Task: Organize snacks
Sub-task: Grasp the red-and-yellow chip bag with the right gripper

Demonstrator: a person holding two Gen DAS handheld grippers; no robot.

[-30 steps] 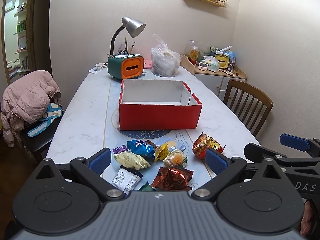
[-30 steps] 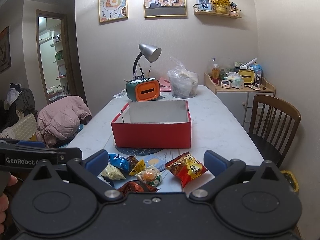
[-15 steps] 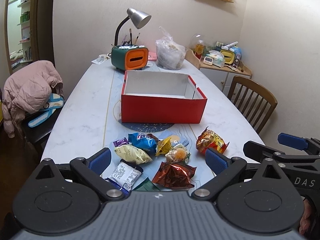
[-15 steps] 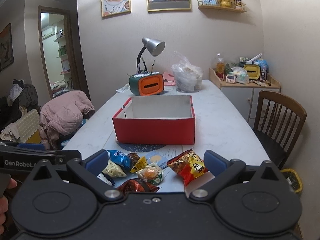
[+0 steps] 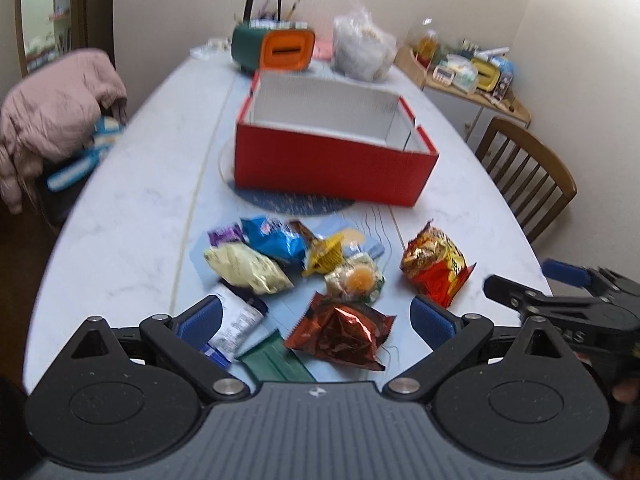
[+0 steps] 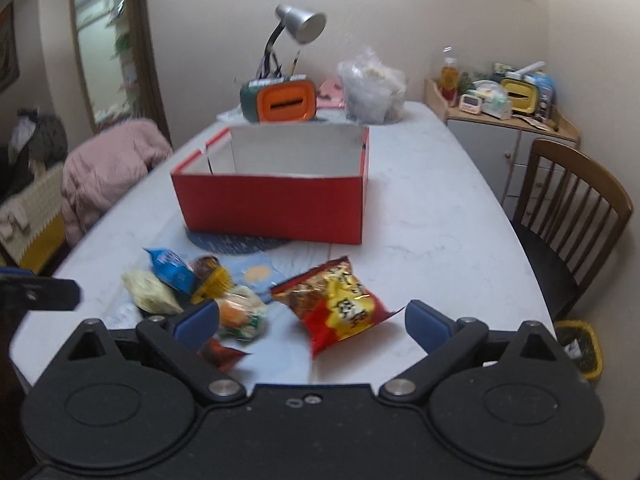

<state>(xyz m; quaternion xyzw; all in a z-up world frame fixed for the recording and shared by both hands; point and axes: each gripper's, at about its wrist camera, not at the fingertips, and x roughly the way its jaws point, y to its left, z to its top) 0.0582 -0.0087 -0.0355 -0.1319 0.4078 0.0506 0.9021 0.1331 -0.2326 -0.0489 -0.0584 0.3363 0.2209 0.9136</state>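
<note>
An open, empty red box [image 5: 332, 160] [image 6: 272, 204] stands mid-table. Several snack packs lie in front of it: a red-yellow chip bag [image 5: 438, 266] [image 6: 336, 304], a copper foil pack [image 5: 340, 330], a blue pack [image 5: 274, 240] [image 6: 172, 270], a pale yellow pack [image 5: 246, 270] [image 6: 150, 292], a clear pack with an orange centre [image 5: 356, 280] [image 6: 240, 314], a white pack [image 5: 236, 320] and a green pack [image 5: 276, 364]. My left gripper [image 5: 316, 316] is open above the copper pack. My right gripper [image 6: 312, 318] is open above the chip bag.
A green-orange pen holder with a desk lamp [image 5: 276, 46] and a clear plastic bag [image 5: 362, 54] stand behind the box. A wooden chair [image 6: 572, 208] is at the right, a pink jacket on a chair [image 5: 52, 108] at the left. A cluttered cabinet [image 6: 504, 108] is at back right.
Both grippers have tilted down and moved forward toward the snack pile, which now shows larger and nearer. Both stay open. Nothing on the table has moved.
</note>
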